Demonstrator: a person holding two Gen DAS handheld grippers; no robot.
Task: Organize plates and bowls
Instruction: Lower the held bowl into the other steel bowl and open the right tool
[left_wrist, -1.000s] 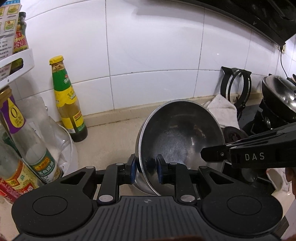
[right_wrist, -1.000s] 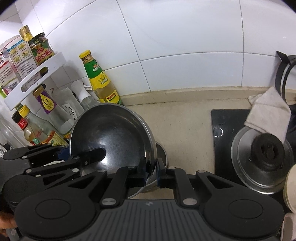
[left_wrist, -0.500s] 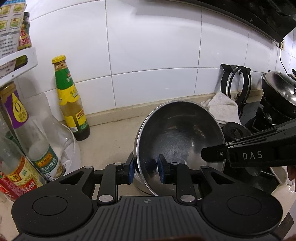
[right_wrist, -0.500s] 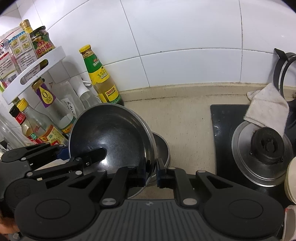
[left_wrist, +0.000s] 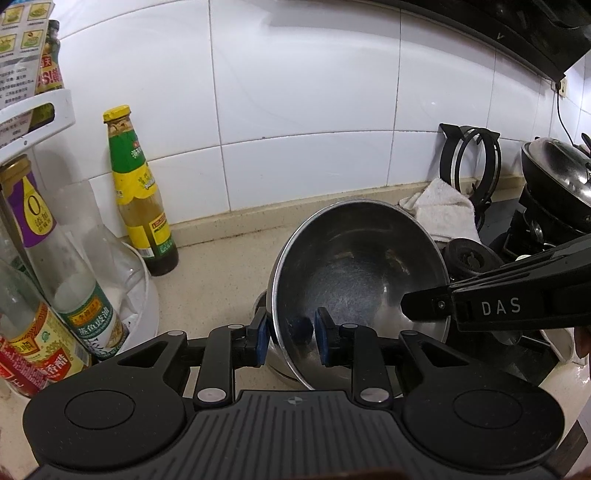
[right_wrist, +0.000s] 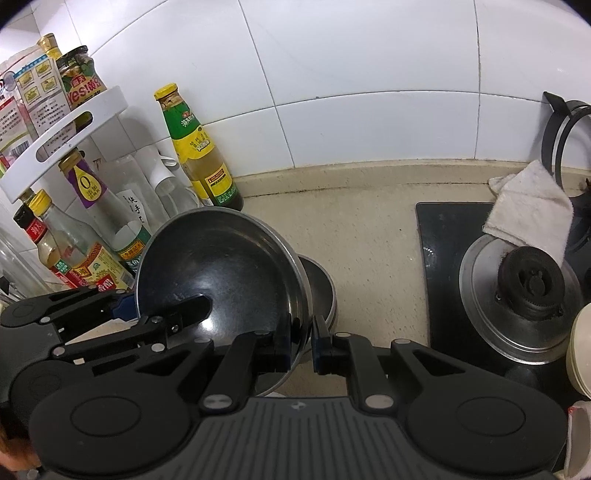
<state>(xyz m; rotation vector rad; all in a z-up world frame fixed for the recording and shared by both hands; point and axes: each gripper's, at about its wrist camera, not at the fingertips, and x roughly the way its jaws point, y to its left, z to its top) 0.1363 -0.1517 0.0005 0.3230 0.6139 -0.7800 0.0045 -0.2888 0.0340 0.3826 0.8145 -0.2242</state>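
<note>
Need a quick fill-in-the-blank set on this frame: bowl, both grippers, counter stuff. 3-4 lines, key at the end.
1. The large steel bowl is held by its rim by ____ grippers at once.
2. Under the tilted bowl sits a smaller ____ bowl on the counter.
3. The white cloth lies partly over the stove ____.
4. The green-labelled sauce bottle has a ____ cap.

Left gripper and right gripper each pinch the rim.

Missing words: two; steel; burner; yellow
</note>
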